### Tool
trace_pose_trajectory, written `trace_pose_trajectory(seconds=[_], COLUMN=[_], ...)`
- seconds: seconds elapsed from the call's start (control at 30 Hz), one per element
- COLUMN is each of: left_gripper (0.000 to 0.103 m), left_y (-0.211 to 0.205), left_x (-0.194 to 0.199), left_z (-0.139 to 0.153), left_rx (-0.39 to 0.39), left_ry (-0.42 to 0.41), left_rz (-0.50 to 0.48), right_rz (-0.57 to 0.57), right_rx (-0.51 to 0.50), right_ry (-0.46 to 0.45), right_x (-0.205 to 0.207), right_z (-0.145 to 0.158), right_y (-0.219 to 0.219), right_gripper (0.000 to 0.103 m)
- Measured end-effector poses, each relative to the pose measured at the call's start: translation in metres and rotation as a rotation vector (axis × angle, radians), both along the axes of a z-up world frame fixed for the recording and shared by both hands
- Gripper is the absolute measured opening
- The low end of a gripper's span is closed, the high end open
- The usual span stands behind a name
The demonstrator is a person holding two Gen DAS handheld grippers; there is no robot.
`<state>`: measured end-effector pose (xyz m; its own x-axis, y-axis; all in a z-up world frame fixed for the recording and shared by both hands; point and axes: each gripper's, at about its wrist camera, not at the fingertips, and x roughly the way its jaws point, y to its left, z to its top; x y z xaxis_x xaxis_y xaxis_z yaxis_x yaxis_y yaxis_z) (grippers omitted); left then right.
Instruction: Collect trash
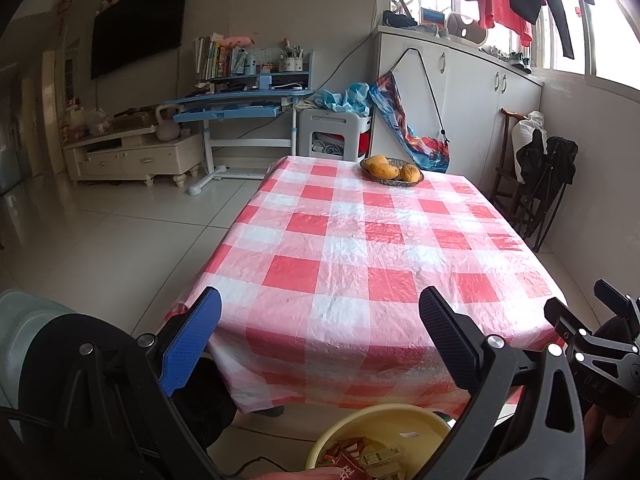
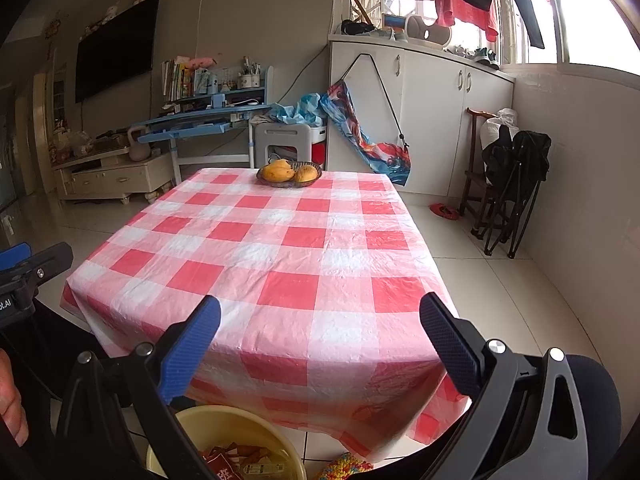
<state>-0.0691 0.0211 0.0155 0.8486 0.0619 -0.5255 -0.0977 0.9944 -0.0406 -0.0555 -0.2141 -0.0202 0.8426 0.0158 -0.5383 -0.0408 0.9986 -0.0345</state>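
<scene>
1. Red-and-white checked plastic covers the bench (image 1: 360, 240), and I see no wrapper or scrap left on it; only a woven basket (image 1: 391, 176) of mangoes (image 1: 382, 168) sits at the far end, which I judge is meant to stay.
2. The trash is in the yellow basin (image 1: 360, 420) on the floor just below the near edge of the bench. Crumpled snack wrappers (image 1: 360, 458), red and pale, lie inside it in both views.
3. I judge the basin stands there so that litter can be dropped straight off the edge without carrying it far.
4. My left gripper (image 1: 320, 344) hangs over the near edge with its jaws wide apart and nothing between them. The blue pad and the black pad frame bare cloth.
5. My right gripper (image 2: 320, 344) is the same: jaws spread, empty, pointed along the bench toward the fruit. Part of it shows at the right edge of the left view, so the two tools sit side by side, near each other.
6. Both are held back and above the basin, which reads to me as a resting pose and not a reach.
7. From this layout I judge the collecting is about finished; I would scan the floor tiles around the bench before calling it done.
8. A knitted, multicoloured thing lies on the floor beside the basin; I cannot tell whether it is trash.
</scene>
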Motion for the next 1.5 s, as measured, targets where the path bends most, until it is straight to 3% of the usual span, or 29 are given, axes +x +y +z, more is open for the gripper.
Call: trace_pose_trajectory(seconds=[1.5], left_gripper=[0.096], left_y=[0.0029], left_x=[-0.0003], left_z=[0.0005], left_rx=[-0.022], left_ry=[-0.009], left_rz=[0.005], right_rz=[0.004], right_rx=[-0.003], right_ry=[0.01], right_x=[0.0008], right_z=[-0.0034], right_y=[0.0004], right_gripper=[0.095])
